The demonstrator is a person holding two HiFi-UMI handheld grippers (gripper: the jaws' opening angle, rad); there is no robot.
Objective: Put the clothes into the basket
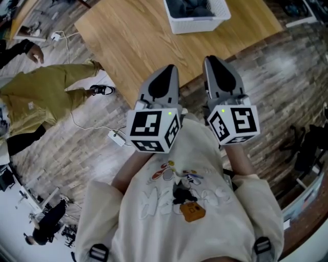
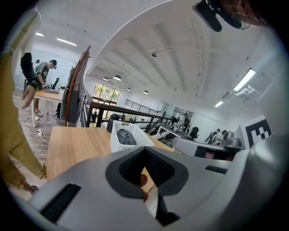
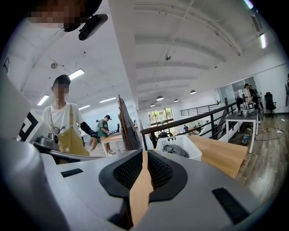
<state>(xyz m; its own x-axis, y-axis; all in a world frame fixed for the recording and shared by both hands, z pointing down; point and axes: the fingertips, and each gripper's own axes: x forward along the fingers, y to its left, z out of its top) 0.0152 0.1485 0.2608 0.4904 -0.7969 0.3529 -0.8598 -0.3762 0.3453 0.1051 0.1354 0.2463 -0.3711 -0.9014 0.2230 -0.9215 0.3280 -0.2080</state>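
Observation:
A white slatted basket (image 1: 177, 25) stands on the far part of a wooden table (image 1: 138, 46), with dark grey clothes (image 1: 192, 7) inside it. Both grippers are held side by side in front of my chest, short of the table's near edge, pointing toward the basket. My left gripper (image 1: 165, 71) is shut with nothing in it. The jaws of my right gripper (image 1: 216, 64) stand a narrow slit apart, also with nothing between them. In the left gripper view the basket (image 2: 137, 143) and clothes (image 2: 125, 136) lie ahead past the jaws (image 2: 144, 151). The right gripper view shows the basket (image 3: 192, 151) beyond its jaws (image 3: 144, 155).
A person in mustard clothing (image 1: 46, 97) stands on the plank floor at the left. A white power strip with a cable (image 1: 117, 137) lies near my feet. A person in a yellow apron (image 3: 65, 131) stands to the left in the right gripper view. A dark railing (image 3: 198, 119) runs behind the table.

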